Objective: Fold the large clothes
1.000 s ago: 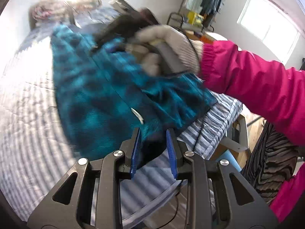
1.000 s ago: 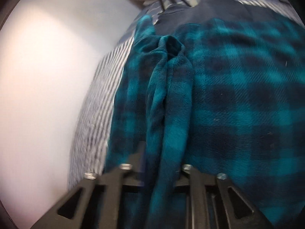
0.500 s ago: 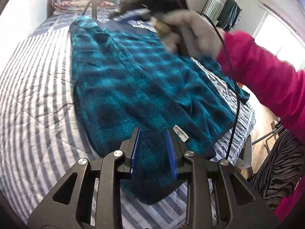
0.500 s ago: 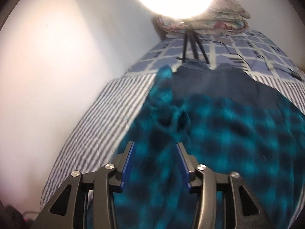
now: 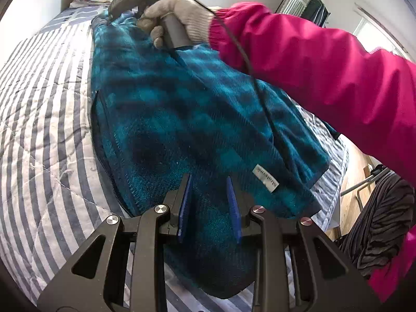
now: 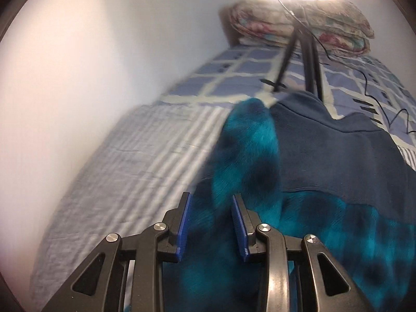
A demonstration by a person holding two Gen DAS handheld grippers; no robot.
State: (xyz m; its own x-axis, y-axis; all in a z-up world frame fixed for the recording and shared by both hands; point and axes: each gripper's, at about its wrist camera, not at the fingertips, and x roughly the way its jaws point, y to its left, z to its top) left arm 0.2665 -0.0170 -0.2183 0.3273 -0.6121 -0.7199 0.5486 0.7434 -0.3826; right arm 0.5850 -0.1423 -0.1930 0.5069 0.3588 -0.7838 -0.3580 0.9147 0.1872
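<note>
Teal plaid fleece jacket (image 5: 197, 119) lies spread on the striped bed (image 5: 39, 135). Soft, thick, floppy, likely to slump; best pinched at a hem or sleeve edge. Left tool (image 5: 208, 202) hovers over the near hem, jaws apart, gripping nothing. Right tool (image 6: 212, 223), angled down in a gloved hand (image 5: 179, 15), is closing around the sleeve (image 6: 247, 150), pads not yet pressing.

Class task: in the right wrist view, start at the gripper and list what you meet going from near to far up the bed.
Right gripper → teal plaid fleece → navy collar part of the fleece → tripod legs on the blue checked bedding → folded floral quilt at the head of the bed.
</note>
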